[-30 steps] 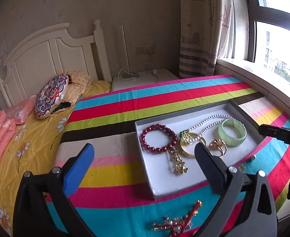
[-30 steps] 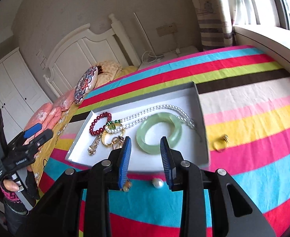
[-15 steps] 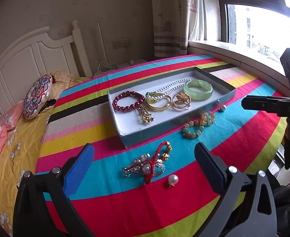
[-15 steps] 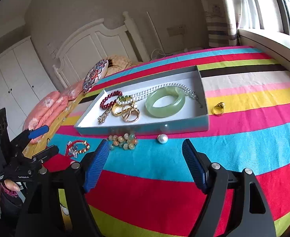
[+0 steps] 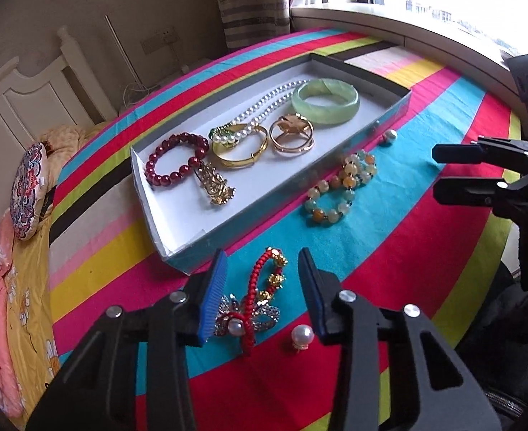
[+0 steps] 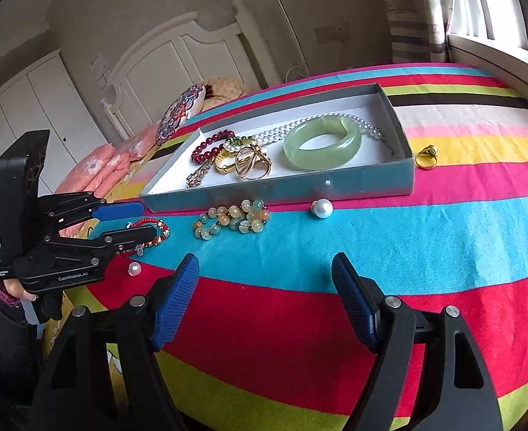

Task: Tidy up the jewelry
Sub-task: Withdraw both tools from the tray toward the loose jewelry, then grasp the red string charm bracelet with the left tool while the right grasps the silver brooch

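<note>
A red cord bracelet (image 5: 268,280) with gold beads, tangled with a rhinestone pearl brooch (image 5: 235,318), lies on the striped cloth in front of the grey tray (image 5: 177,251). My left gripper (image 5: 262,287) straddles them. Its jaws are closing, and the pads are still apart from the cord. From the right wrist view the left gripper (image 6: 134,222) hovers over that bracelet (image 6: 154,228). My right gripper (image 6: 265,287) stands open over bare cloth with nothing between its fingers. The tray (image 6: 299,186) holds a jade bangle (image 6: 322,142), pearls, gold bangles and a dark red bead bracelet (image 5: 175,160).
Loose on the cloth are a pastel bead bracelet (image 6: 233,219), a pearl (image 6: 322,208), a pearl earring (image 5: 302,336) and a gold ring (image 6: 427,156) to the right of the tray. A bed with pillows lies to the left and a window ledge to the right.
My left gripper has dropped and tilted down over the red cord bracelet, and its jaws have narrowed around it. The right gripper's jaws have opened wide and it has drawn back from the tray.
</note>
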Demonstrator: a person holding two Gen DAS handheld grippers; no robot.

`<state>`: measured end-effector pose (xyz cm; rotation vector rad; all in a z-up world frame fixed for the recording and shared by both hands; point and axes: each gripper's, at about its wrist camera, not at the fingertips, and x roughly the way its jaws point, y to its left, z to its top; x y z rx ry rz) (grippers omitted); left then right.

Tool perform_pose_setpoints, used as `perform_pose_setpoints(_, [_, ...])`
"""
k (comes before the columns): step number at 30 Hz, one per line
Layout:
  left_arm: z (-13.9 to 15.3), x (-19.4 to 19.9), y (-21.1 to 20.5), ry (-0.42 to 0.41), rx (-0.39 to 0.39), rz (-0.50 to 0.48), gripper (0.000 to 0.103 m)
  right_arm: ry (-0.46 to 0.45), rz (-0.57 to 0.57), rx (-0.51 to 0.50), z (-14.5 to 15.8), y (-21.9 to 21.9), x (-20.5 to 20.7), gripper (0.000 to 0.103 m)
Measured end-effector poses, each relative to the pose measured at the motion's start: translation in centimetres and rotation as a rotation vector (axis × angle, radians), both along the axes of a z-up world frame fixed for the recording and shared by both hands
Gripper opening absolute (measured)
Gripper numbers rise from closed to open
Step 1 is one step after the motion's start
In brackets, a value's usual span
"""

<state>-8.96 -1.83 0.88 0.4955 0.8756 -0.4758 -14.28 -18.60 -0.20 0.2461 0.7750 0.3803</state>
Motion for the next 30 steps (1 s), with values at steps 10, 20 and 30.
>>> perform_pose_setpoints(10, [2.9, -1.0, 0.6, -0.087, -0.097, -0.024, 0.004, 0.009, 0.055, -0.053, 0.0, 2.2, 0.6, 0.074])
perform_pose_setpoints(20, [8.7, -0.6, 3.4, -0.117, -0.356, 0.002, 0.004, 0.064, 0.040, -0.088, 0.3, 4.6, 5.0, 0.074])
perform_pose_setpoints(30, [3.2, 1.4, 3.7, -0.089, -0.156, 0.147, 0.003, 0.077, 0.092, -0.230, 0.2, 7.3, 6.5, 0.028])
